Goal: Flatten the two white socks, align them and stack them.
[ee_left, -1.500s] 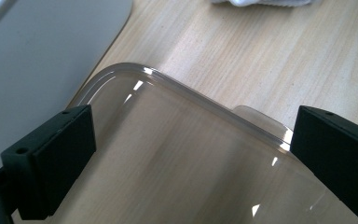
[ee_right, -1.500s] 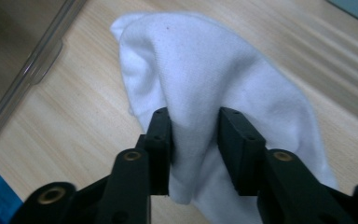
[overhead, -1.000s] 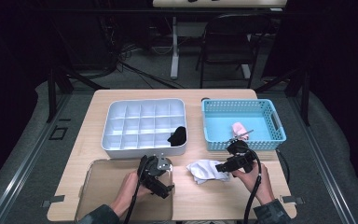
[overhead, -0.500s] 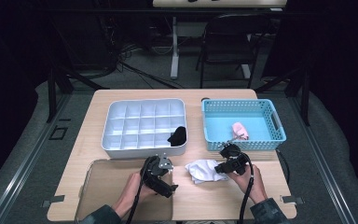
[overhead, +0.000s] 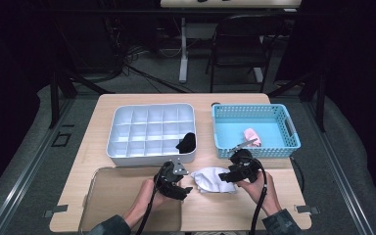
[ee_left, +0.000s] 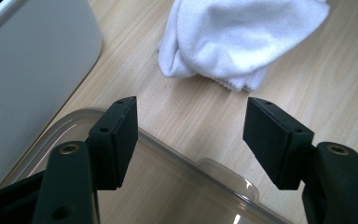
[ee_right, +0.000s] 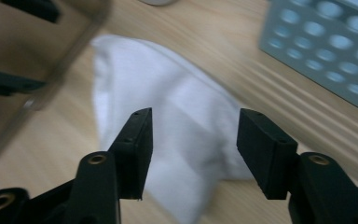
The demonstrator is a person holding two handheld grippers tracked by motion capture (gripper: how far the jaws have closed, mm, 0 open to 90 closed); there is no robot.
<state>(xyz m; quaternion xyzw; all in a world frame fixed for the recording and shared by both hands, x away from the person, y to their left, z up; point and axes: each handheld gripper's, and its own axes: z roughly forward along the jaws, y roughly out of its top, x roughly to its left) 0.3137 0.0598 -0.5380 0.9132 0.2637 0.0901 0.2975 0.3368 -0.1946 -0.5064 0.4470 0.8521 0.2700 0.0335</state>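
A crumpled white cloth (overhead: 213,179) lies on the wooden table between the two hands. My left gripper (overhead: 188,189) is open just left of it, over the corner of a clear plastic tray (overhead: 112,196). In the left gripper view the gripper (ee_left: 191,116) has just been closing its jaws, with nothing between them and the cloth (ee_left: 242,37) ahead. My right gripper (overhead: 225,177) is at the cloth's right edge. In the right gripper view the gripper (ee_right: 193,126) has just been opening its jaws. The cloth (ee_right: 177,121) lies below and between them, and the pads do not press on it.
A white compartment tray (overhead: 147,128) stands behind the left hand, with a black item (overhead: 187,142) in its front right cell. A blue basket (overhead: 225,131) holding a pink item (overhead: 252,136) stands behind the right hand. The tray's wall (ee_left: 32,60) is close to the left jaw.
The right gripper has edged left onto the cloth's right side. Its jaws went narrow and then wide again. The left gripper's jaws have come closer together, and that hand has stayed put.
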